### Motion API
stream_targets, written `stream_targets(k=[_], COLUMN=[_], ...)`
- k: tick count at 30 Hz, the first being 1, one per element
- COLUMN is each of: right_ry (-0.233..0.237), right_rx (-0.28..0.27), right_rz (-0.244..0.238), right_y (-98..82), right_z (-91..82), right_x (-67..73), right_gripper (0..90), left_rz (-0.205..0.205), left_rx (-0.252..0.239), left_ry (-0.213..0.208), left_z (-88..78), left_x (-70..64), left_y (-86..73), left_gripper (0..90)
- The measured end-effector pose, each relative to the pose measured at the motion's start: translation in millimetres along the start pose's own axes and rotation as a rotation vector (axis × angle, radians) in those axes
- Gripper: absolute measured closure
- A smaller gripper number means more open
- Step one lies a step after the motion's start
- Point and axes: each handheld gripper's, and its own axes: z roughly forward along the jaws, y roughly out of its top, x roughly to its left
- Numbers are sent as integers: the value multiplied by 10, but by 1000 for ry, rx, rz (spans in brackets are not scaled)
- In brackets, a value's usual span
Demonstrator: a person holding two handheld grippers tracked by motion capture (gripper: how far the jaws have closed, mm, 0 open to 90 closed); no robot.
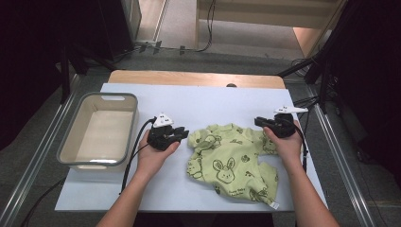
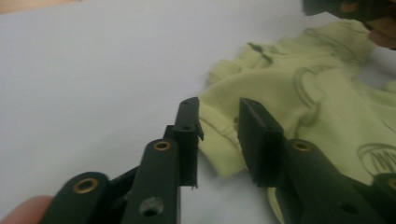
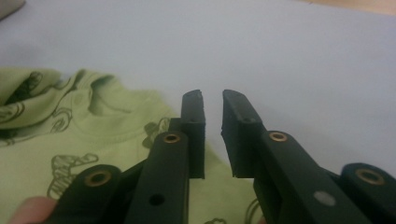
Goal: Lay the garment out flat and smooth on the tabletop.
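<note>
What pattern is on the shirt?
Light green shirt with dark rabbit and animal outline prints; clearest in the high view.

Lab recording station: white-covered table point(image 1: 198, 97) flanked by metal rails point(image 1: 40, 156), dark tripod legs point(image 1: 302, 66), loose cables point(image 1: 208, 28) on grey carpet point(image 1: 227, 59).

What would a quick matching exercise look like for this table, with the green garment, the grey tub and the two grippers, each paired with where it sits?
1 garment
2 tub
3 left gripper
4 right gripper

a at the table's left side
b at the garment's upper right corner
c spread at the middle
d at the garment's left edge

Pairs: 1-c, 2-a, 3-d, 4-b
</note>
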Motion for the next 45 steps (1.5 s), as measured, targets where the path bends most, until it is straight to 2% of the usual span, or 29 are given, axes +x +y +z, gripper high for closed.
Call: stream_targets(k=[3, 5, 6, 9, 10, 12, 13, 16, 17, 19, 21, 23, 25, 27, 29, 31, 33, 36, 38, 41, 43, 44, 45], right_ry=[15, 24, 16, 21, 23, 22, 7, 3, -10, -24, -37, -27, 11, 15, 14, -3, -41, -82, -108, -153, -181, -186, -202], right_rx=[28, 54, 71, 93, 100, 119, 126, 152, 152, 158, 169, 180, 190, 197, 177, 105, 36, -25, -37, -48, -45, -36, -17], right_rz=[-5, -17, -31, -52, -58, -70, -82, -86, -96, -94, -108, -101, -88, -107, -116, -101, -75, -55, -49, -39, -17, -5, 5], right_y=[-53, -77, -85, -89, -87, -86, -89, -107, -113, -119, -129, -133, -134, -130, -124, -90, -8, 166, 279, 424, 495, 518, 532], right_z=[60, 111, 144, 210, 236, 292, 336, 404, 407, 403, 388, 366, 348, 337, 322, 275, 211, 163, 180, 245, 311, 353, 397], right_x=[53, 84, 104, 155, 175, 213, 237, 265, 295, 347, 397, 401, 394, 399, 393, 332, 253, 120, 40, -67, -145, -179, -199], right_gripper=[623, 536, 498, 447, 433, 408, 406, 403, 420, 485, 572, 671, 789, 818, 834, 838, 839, 840, 840, 839, 824, 783, 686], left_rz=[36, 75, 82, 98, 108, 95, 92, 86, 102, 92, 91, 57, 33, 19, 3, -18, -46, -87, -108, -165, -201, -203, -194], left_rx=[20, 54, 65, 87, 93, 99, 98, 89, 100, 103, 112, 104, 91, 80, 70, 63, 61, 69, 80, 95, 94, 78, 57], left_ry=[-51, -51, -47, -50, -39, -14, -13, -20, -13, -14, 7, 11, 36, 53, 90, 132, 167, 208, 237, 261, 254, 259, 293], left_z=[28, 97, 124, 229, 260, 323, 331, 371, 378, 391, 382, 361, 313, 259, 193, 129, 72, 13, -13, -26, -4, 10, 19], left_x=[-71, -135, -151, -196, -206, -211, -208, -213, -216, -211, -196, -153, -109, -77, -37, 18, 87, 185, 233, 306, 368, 382, 376], left_y=[-48, -86, -96, -119, -120, -106, -102, -87, -82, -75, -65, -53, -32, -12, 9, 24, 36, 56, 74, 103, 129, 142, 152], left_gripper=[564, 521, 502, 500, 501, 537, 552, 617, 646, 721, 838, 876, 883, 885, 886, 888, 888, 888, 889, 889, 884, 834, 713])
